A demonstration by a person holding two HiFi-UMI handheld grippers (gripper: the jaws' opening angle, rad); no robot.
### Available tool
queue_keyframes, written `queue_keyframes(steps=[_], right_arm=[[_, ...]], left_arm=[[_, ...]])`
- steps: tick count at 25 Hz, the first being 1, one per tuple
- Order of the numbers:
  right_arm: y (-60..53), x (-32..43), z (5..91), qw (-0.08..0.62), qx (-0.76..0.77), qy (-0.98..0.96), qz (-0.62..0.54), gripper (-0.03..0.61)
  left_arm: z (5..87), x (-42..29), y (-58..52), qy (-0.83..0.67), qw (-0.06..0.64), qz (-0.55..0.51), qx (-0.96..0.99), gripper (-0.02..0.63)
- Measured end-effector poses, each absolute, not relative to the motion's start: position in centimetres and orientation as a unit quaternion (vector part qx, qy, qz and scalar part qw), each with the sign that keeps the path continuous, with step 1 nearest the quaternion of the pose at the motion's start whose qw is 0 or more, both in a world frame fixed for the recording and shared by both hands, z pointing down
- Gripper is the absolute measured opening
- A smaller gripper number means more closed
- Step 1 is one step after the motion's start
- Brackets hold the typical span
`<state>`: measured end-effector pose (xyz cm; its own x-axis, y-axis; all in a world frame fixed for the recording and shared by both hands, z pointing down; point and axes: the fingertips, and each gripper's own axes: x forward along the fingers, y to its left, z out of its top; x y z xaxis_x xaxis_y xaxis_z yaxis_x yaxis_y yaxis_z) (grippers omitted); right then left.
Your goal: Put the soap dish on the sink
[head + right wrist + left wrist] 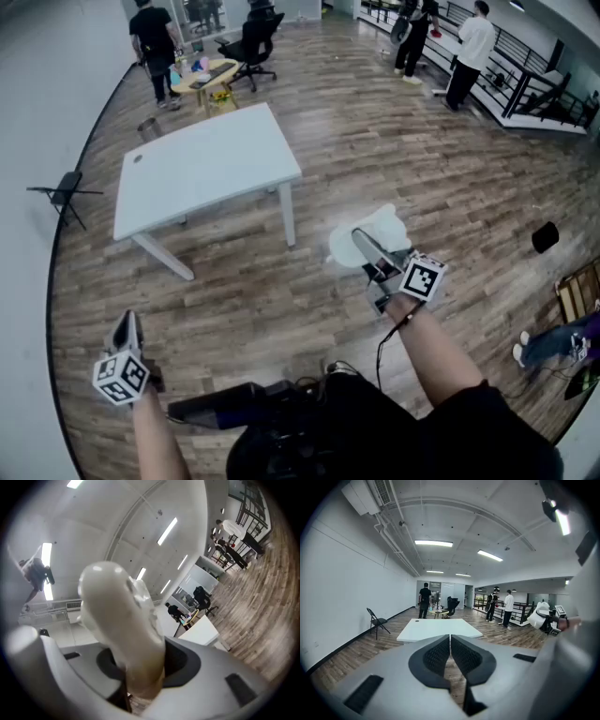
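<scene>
Currently: a white soap dish [375, 232] is held in the air by the right gripper [372, 255], over the wooden floor [375, 141], to the right of a white table [202, 164].
The right jaws pinch the dish's near end. In the right gripper view its long axis runs out from the jaws, rounded far end up and away, leaning slightly left. The left gripper [127, 328], low at the person's left, has its jaws pressed together on nothing.

Glossy soap dish [119, 620], wood-plank floor [375, 122]
</scene>
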<state>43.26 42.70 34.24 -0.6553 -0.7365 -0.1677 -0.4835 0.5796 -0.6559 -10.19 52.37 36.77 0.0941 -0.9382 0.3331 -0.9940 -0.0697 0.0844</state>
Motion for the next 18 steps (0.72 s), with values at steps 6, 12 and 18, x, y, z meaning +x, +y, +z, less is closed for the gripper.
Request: queue_keyframes(steps=[6, 12, 18], right_arm=[[43.3, 42.9, 33.7, 0.226, -0.338, 0.866, -0.292, 0.143], [43.1, 42.8, 33.2, 0.234, -0.326, 0.867, -0.294, 0.142], [43.3, 42.5, 33.5, 0.234, -0.318, 0.869, -0.298, 0.143]], left_arm=[[36.5, -9.3, 52.3, -0.659, 0.149, 0.095, 0.731, 0.014], [36.1, -8.9, 52.4, -0.658, 0.152, 0.092, 0.732, 0.014], [36.6, -8.9, 52.5, -0.658, 0.151, 0.091, 0.732, 0.014]])
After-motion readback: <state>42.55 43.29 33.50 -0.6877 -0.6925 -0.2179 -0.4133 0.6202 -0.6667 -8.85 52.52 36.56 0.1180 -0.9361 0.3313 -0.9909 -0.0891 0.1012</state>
